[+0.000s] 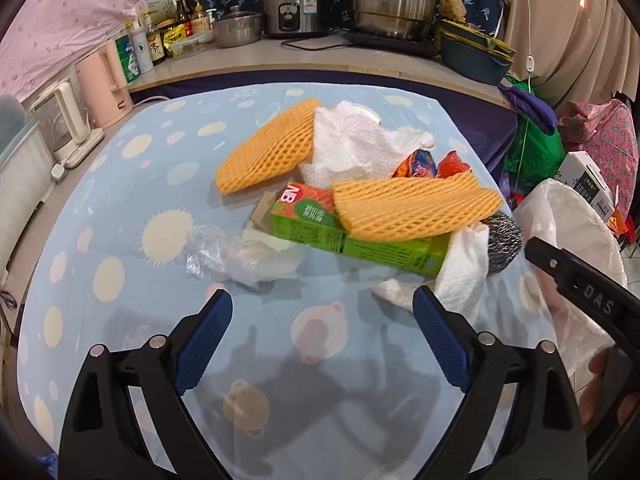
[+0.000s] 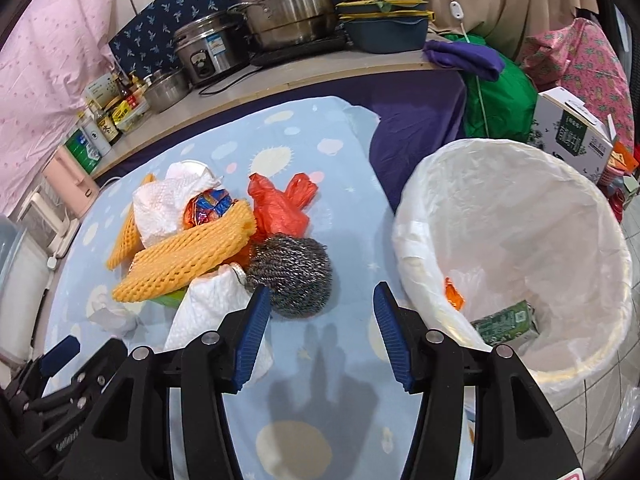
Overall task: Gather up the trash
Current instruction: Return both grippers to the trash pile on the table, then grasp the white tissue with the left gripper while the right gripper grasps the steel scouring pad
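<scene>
A trash pile lies on the blue patterned table [image 1: 120, 240]: two orange foam nets [image 1: 416, 208], a green carton [image 1: 340, 228], white paper towels [image 1: 352, 140], clear plastic wrap [image 1: 224, 252], a steel wool scrubber [image 2: 292, 276], a red plastic bag [image 2: 280, 208] and a snack wrapper [image 2: 208, 208]. My left gripper [image 1: 322, 312] is open and empty, just short of the pile. My right gripper [image 2: 320, 300] is open and empty, next to the scrubber. A white-lined trash bin [image 2: 520, 248] stands to the right, holding a green carton [image 2: 504, 320] and an orange scrap.
A counter [image 1: 304, 60] behind the table holds pots, a rice cooker [image 1: 296, 8], bottles and a blue basin. A pink kettle [image 1: 108, 84] stands at the left. A cardboard box [image 2: 572, 132] and green bag sit beyond the bin.
</scene>
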Motion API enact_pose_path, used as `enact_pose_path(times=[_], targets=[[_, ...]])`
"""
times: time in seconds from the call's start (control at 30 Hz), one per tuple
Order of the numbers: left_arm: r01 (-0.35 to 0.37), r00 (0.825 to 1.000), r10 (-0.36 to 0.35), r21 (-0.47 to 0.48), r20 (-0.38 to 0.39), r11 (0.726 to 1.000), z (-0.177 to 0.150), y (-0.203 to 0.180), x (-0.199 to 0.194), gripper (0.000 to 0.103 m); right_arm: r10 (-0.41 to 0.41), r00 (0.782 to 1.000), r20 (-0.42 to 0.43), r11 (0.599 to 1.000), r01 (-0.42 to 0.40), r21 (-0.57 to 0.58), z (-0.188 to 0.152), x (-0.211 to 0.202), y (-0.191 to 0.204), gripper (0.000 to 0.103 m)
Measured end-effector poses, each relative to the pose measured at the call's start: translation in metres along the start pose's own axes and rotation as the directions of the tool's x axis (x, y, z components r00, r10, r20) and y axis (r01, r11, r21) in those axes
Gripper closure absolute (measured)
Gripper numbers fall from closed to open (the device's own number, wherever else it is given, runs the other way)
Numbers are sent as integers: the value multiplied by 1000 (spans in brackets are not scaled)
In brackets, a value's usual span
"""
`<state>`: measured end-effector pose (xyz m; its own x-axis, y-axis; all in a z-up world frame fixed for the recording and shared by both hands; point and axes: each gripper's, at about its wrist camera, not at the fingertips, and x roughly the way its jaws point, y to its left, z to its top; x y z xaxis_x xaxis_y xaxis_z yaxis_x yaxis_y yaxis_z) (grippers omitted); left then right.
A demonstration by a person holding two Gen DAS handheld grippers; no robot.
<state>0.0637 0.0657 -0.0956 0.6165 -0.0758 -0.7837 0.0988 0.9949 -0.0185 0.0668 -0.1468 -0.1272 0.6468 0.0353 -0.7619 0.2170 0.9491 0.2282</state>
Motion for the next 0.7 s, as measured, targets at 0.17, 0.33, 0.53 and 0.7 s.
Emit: enact_pose_path(times=[0.17, 0.33, 0.53, 0.7], targets=[[10, 1000, -11, -24, -15, 1000, -2, 8, 3, 15, 7, 1000, -25, 1000, -7, -2, 6, 21, 8, 50], [22, 1000, -23, -32, -19, 999, -2, 10, 3, 15, 12, 999, -37, 1000, -13, -10, 8, 36, 13, 50], [46, 999, -46, -24, -22, 999, -1, 4, 3, 15, 25, 998, -49, 999, -27, -40, 7, 40, 20, 58], [74, 997, -75, -13, -24, 997, -1, -6, 2, 14, 33, 999, -41, 998, -35, -52, 3, 34, 17, 67]])
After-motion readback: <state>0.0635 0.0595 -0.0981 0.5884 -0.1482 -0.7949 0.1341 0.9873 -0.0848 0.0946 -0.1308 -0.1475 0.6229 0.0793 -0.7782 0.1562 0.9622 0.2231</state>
